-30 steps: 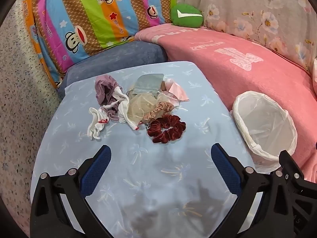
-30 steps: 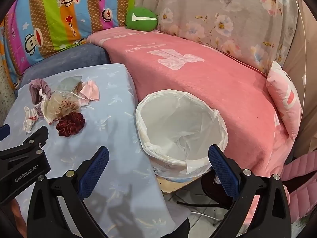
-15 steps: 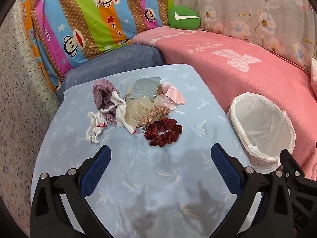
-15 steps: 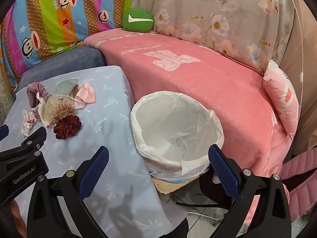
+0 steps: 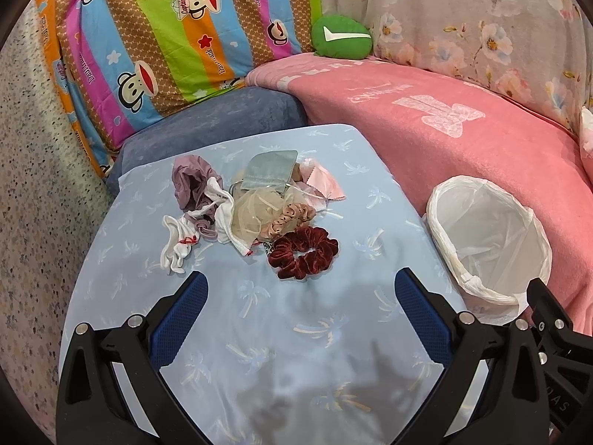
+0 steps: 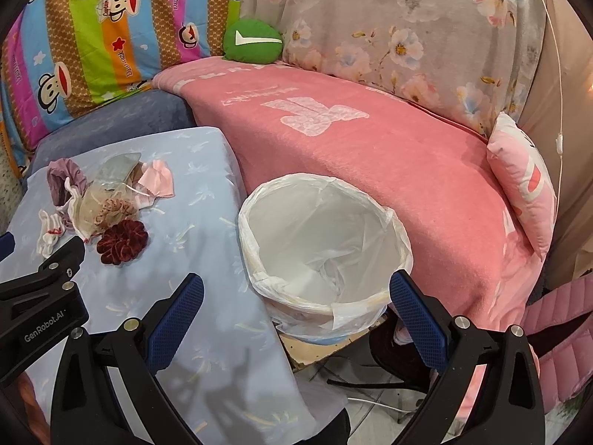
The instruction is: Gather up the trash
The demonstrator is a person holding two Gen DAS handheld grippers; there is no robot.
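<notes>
Left gripper (image 5: 298, 309): jaws spread wide, nothing between the blue pads (image 5: 178, 319); it hangs over the near part of the table (image 5: 259, 352), which is covered with a light blue cloth printed with palm motifs. Right gripper (image 6: 296, 306): jaws likewise spread wide and empty; it hangs over the table's right edge and the near rim of the waste bin (image 6: 255, 259). The left gripper's black body shows at the lower left of the right wrist view.

The waste bin stands just beside the table's right edge, between the table and the pink blanket (image 6: 370, 170). It is lined with a white plastic bag, and no item is visible inside.

The items to collect lie in one loose pile on the far half of the table, well apart from both grippers. Nearest is a dark red velvet scrunchie (image 5: 303, 252). Touching it from behind is a peach scrunchie (image 5: 287, 217), which lies against a sheer beige pouch (image 5: 252, 213). To the left lie a white cloth piece (image 5: 178, 243) and a mauve fabric bundle (image 5: 191, 185). Farther back lie a grey-green pouch (image 5: 272, 172) and a pink cloth (image 5: 324, 185).

Beyond the table: a blue-grey cushion (image 5: 222, 122), a striped cartoon-monkey fabric (image 5: 166, 37), a green pillow (image 5: 341, 39) and a floral drape (image 5: 481, 26).
</notes>
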